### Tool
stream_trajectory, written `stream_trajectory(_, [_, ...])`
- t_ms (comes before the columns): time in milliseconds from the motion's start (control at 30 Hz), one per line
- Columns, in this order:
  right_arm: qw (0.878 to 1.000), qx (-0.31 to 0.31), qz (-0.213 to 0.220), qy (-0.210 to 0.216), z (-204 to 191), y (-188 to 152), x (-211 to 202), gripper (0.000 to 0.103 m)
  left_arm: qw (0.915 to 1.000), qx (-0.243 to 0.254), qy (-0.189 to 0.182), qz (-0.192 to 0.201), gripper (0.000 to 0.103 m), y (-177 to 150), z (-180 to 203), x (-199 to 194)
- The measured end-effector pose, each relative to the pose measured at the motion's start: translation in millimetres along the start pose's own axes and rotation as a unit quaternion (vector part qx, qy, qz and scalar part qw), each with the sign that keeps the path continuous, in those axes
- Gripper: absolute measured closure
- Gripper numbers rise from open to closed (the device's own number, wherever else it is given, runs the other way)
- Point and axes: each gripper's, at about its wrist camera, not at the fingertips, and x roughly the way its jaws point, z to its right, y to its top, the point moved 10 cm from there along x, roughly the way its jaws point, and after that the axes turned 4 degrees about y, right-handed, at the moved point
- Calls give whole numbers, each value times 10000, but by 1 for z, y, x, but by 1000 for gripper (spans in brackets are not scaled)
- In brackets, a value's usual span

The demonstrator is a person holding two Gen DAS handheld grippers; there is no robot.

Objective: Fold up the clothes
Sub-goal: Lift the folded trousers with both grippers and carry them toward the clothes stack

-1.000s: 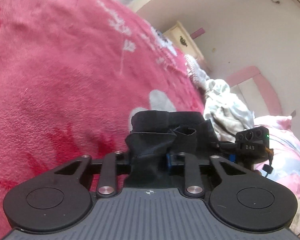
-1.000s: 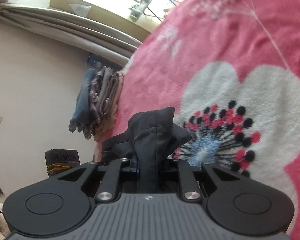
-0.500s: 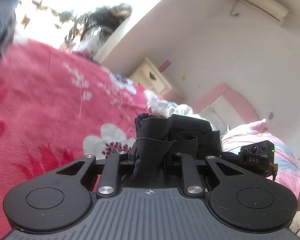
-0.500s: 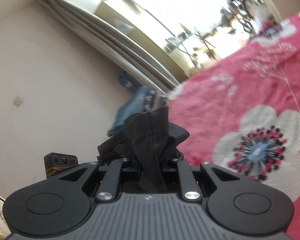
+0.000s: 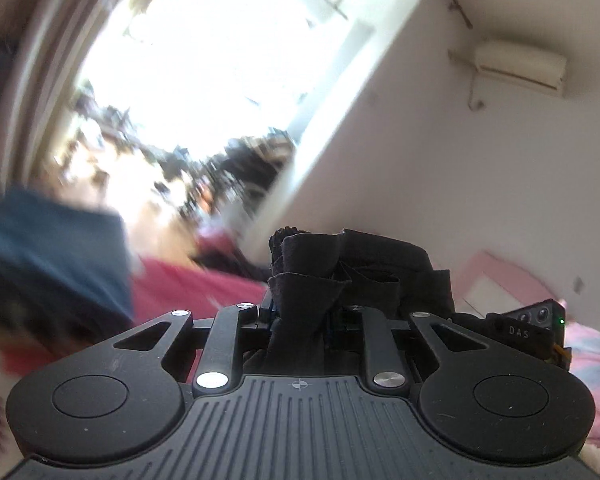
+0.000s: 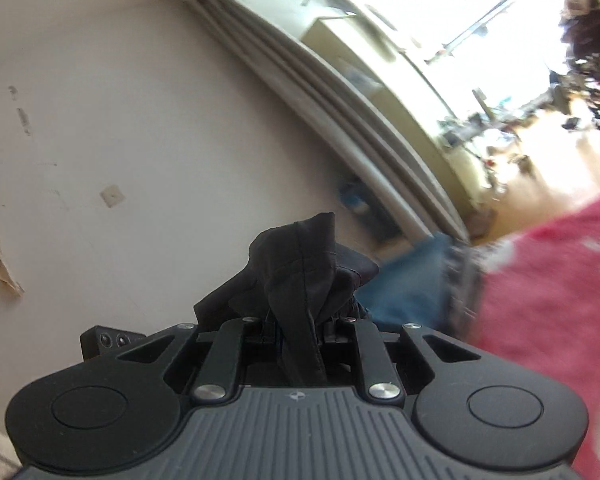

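A black garment (image 5: pixel 308 276) is bunched between the fingers of my left gripper (image 5: pixel 300 312), which is shut on it; more black cloth (image 5: pixel 392 264) spreads to the right behind the fingers. In the right wrist view another part of the black garment (image 6: pixel 300 264) stands up in a crumpled peak, pinched by my right gripper (image 6: pixel 298 324), also shut. Both grippers are raised and tilted up, facing walls and window rather than the bed. The fingertips are hidden by the cloth.
The pink floral blanket (image 6: pixel 540 280) shows at lower right, and blurred in the left wrist view (image 5: pixel 204 288). A blue folded garment (image 5: pixel 56 248) lies at left, also visible as denim (image 6: pixel 412 276). A bright window (image 5: pixel 236 52), air conditioner (image 5: pixel 520 66), pink headboard (image 5: pixel 512 276).
Both grippers have lifted and tilted upward with the black garment still pinched; the blanket has dropped out of most of each view, and walls and window now fill them.
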Motion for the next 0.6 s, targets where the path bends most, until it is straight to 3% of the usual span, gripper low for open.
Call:
stream_trajectory(133, [9996,-20,-4,267,-17,18,73,86,9993,123,307,187,85,38,-40,0])
stream_trajectory(300, [9993,107,-77,363,-9,28,152,86,9968,237,668,382,85,81,-91,5])
stream_trajectory(600, [9965,764,-165,297,65,28,234,86,9964,-165,829,3,85,86,-175,63])
